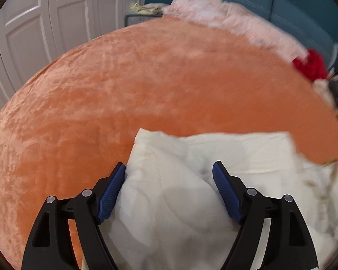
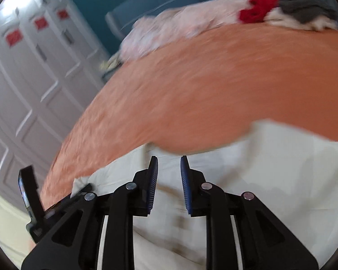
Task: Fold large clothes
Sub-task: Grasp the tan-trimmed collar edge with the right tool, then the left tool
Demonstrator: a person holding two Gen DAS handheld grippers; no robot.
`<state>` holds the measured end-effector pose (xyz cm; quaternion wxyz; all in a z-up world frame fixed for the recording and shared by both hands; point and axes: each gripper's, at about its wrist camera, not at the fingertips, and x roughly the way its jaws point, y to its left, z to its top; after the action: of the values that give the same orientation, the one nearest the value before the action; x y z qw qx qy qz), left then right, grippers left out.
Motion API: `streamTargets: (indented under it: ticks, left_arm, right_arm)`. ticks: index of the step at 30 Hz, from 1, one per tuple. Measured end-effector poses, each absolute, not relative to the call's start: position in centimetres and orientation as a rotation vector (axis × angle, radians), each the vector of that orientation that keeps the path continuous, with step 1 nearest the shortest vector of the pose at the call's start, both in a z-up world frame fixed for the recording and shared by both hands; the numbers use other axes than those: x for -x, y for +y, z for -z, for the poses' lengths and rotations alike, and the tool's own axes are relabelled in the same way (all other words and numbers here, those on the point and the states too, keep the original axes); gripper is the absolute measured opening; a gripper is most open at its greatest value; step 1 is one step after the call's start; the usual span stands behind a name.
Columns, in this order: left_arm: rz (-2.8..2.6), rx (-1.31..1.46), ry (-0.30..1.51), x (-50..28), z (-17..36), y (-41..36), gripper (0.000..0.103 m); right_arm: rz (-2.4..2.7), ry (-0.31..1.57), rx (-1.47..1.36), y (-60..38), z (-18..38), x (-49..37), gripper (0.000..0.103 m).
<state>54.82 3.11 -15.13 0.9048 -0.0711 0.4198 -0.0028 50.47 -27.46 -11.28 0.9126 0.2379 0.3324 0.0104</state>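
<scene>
honestly the trick here is smoothing before the next fold: the cream garment bunches up between the wide-open left gripper, while the right gripper, slightly parted and holding nothing, hovers over its flatter part on the orange bedspread.

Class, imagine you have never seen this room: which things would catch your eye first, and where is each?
The plush orange bedspread fills most of both views. A cream garment lies on its near edge, bunched between the wide-open left gripper. At the far edge, a bright red cloth stands out among pale pink bedding.
</scene>
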Motion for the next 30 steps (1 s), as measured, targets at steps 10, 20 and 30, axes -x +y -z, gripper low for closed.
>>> streamTargets:
  ticks: [10, 20, 30]
  left_arm:
    - [0.489, 0.21, 0.936, -55.1, 10.3, -11.2, 0.076]
    - [0.535, 0.011, 1.1, -57.0, 16.0, -24.0, 0.063]
    - [0.473, -0.148, 1.009, -56.2, 17.4, -25.1, 0.0]
  right_arm:
    - [0.268, 0.76, -0.663, -46.4, 12.5, -44.5, 0.04]
    - [0.189, 0.9, -0.61, -45.6, 15.7, -46.1, 0.025]
    - [0.274, 0.864, -0.472, -44.6, 16.0, -44.3, 0.01]
